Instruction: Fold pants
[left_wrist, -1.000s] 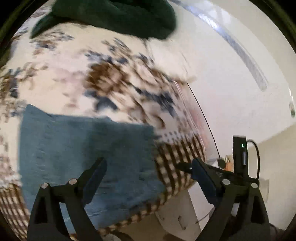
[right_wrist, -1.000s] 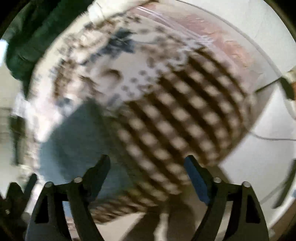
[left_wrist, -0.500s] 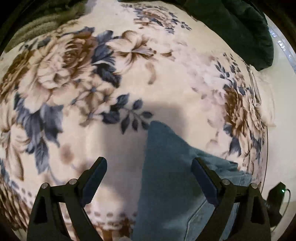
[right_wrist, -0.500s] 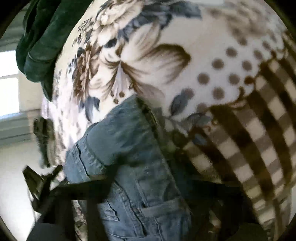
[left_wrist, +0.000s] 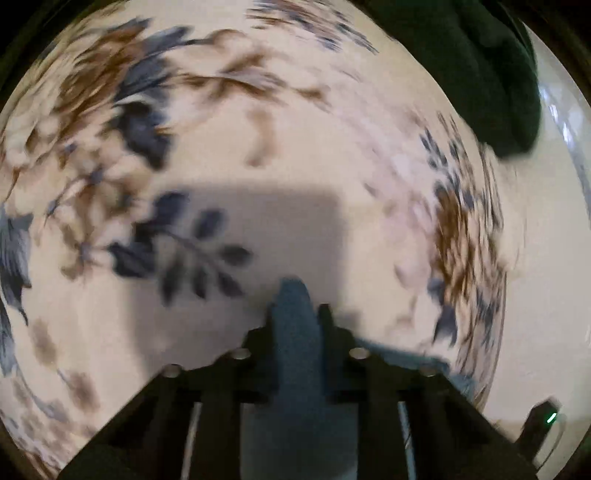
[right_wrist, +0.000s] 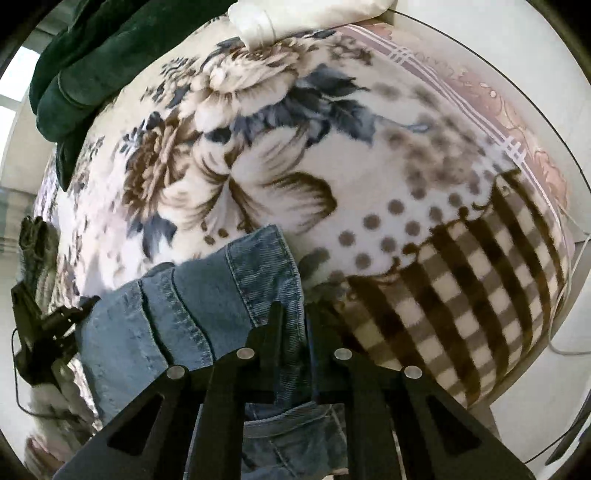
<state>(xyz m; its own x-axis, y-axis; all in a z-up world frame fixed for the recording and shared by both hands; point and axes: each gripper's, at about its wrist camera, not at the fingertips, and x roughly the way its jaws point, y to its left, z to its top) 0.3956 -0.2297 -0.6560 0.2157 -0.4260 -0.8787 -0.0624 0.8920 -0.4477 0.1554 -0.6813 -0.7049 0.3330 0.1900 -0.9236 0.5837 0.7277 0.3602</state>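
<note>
Blue denim pants (right_wrist: 207, 295) lie on a floral blanket (right_wrist: 277, 166). In the right wrist view my right gripper (right_wrist: 295, 308) is closing its jaws on the hemmed edge of the pants, and the pads pinch the denim between them. In the left wrist view my left gripper (left_wrist: 299, 308) is shut on a corner of the pants (left_wrist: 295, 291), whose tip sticks out past the fingertips. The left gripper's black body (right_wrist: 40, 328) also shows at the left edge of the right wrist view, beside the denim. The left wrist picture is blurred.
A dark green garment (right_wrist: 85, 62) lies bunched at the far side of the blanket, also seen in the left wrist view (left_wrist: 480, 74). A white pillow (right_wrist: 295, 14) sits at the top. The blanket's checked border (right_wrist: 461, 295) hangs over the bed's edge above pale floor (right_wrist: 517, 406).
Both grippers were open above the bed a second ago. Each has come down onto the pants and closed on the denim, the right first, then the left on a corner.
</note>
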